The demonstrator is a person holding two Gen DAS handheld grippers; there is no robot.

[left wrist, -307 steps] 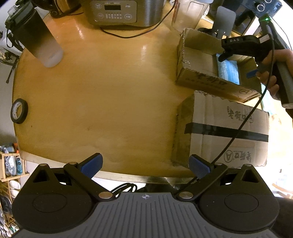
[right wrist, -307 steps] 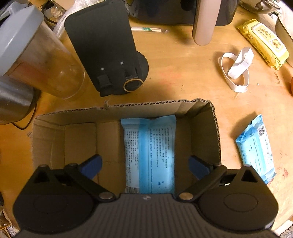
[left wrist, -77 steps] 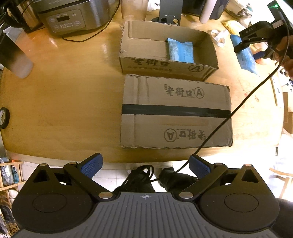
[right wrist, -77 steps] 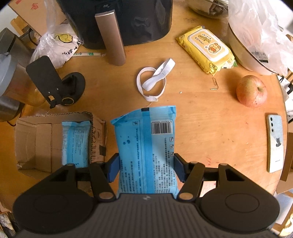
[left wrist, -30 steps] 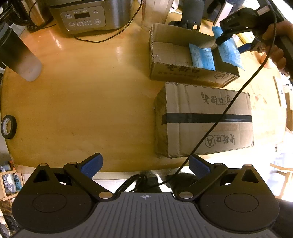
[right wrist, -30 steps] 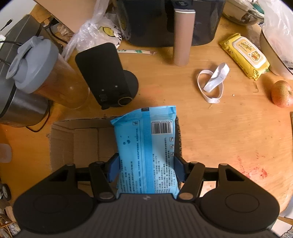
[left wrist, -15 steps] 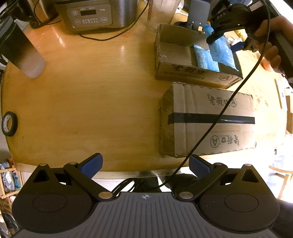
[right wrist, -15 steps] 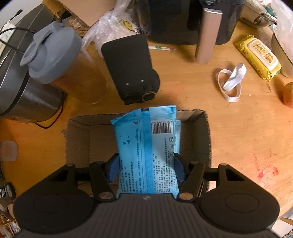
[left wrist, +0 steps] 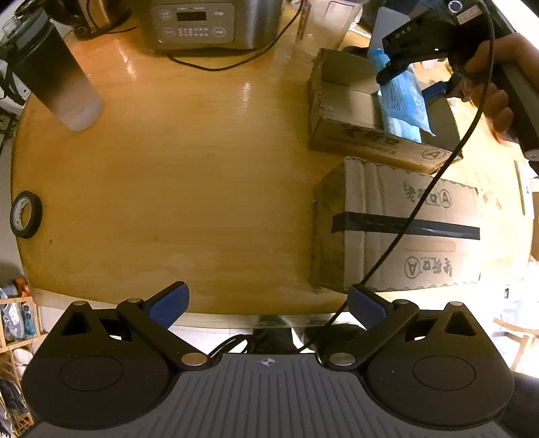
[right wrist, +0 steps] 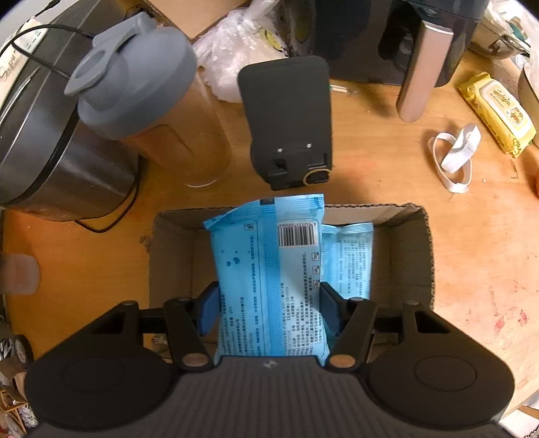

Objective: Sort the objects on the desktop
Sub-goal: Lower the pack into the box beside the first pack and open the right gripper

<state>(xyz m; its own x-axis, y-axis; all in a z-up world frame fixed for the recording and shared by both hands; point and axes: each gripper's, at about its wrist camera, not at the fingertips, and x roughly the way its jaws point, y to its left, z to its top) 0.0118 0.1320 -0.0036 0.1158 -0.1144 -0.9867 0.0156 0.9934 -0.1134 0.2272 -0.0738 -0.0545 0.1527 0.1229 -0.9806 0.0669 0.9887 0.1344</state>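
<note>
My right gripper [right wrist: 267, 308] is shut on a blue wet-wipe pack [right wrist: 269, 269] and holds it over the open cardboard box [right wrist: 171, 256]. A second blue pack [right wrist: 350, 259] lies inside the box, to the right of the held one. In the left wrist view the right gripper [left wrist: 417, 79] hangs over the same open box [left wrist: 340, 107] with the held pack [left wrist: 402, 101] tilted down into it. My left gripper [left wrist: 267, 305] is open and empty at the table's near edge.
A taped, closed cardboard box [left wrist: 404, 229] lies in front of the open one. A black tape roll [left wrist: 25, 214], a dark tumbler [left wrist: 57, 81] and a rice cooker [left wrist: 209, 23] stand on the table. A black stand [right wrist: 289, 121], a lidded jug [right wrist: 151, 101], a white strap [right wrist: 454, 155] and yellow wipes [right wrist: 495, 101] lie behind the box.
My right gripper has carried the blue pack left from the open table to above the box, and lower toward it. The left gripper has stayed open while its view shifted a little.
</note>
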